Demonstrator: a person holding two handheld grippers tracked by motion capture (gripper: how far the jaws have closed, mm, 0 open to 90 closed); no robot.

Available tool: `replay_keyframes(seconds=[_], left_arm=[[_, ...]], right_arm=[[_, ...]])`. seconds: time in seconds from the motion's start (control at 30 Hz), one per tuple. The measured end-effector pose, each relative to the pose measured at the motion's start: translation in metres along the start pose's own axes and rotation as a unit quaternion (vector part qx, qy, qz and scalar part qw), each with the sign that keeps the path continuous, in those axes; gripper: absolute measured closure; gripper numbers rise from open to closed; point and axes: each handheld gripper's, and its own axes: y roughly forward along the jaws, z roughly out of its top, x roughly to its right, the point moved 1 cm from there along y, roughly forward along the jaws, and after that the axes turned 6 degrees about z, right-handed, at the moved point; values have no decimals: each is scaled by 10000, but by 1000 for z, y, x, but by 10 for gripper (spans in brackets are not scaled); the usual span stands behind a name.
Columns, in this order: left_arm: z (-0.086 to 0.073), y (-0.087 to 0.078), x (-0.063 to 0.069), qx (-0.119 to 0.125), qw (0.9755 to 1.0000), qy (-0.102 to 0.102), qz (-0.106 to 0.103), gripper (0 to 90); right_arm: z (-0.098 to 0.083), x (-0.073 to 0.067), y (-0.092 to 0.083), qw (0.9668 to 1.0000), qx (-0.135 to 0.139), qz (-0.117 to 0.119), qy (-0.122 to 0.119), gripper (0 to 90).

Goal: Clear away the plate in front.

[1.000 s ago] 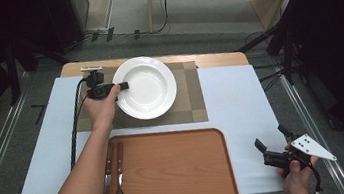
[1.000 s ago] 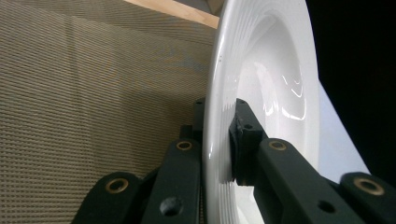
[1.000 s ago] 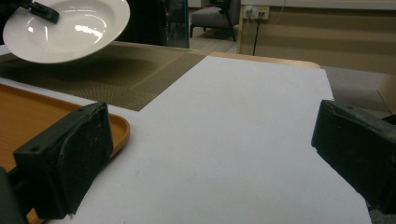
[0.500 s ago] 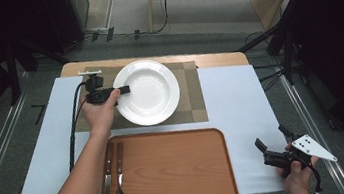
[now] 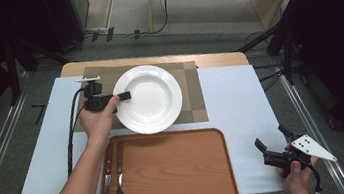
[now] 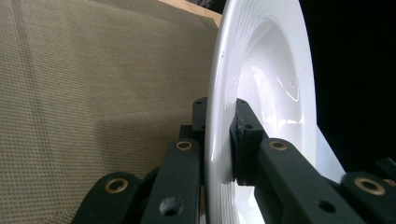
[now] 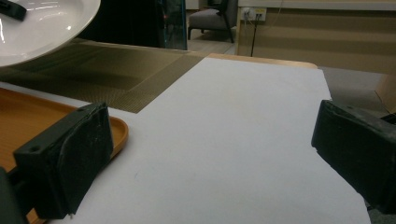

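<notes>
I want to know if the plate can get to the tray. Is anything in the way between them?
Nothing visible blocks it. The left gripper pinches the rim of the white plate, which overlaps the near edge of the placemat. The wooden tray lies just in front, bare except for a knife and fork at its left side.

**No writing to read**

I can find no text, label, brand, number or sign anywhere. The plate [image 5: 149,98] in my left tool [image 5: 118,97] is plain white, and the tray [image 5: 175,172], the mat [image 5: 191,94] and the tabletop [image 5: 236,103] carry no marks I can read.
</notes>
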Motion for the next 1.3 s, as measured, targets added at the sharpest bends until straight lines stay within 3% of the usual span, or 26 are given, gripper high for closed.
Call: replay_keyframes(seconds=[0.37, 1.3], left_arm=[[-19, -10, 8, 15, 9997, 50, -251, 809], [-64, -33, 29, -65, 9975, 259, -660, 809]], right_arm=[[0, -1, 0, 10000, -10, -2, -36, 0], [0, -1, 1, 10000, -37, -11, -48, 0]])
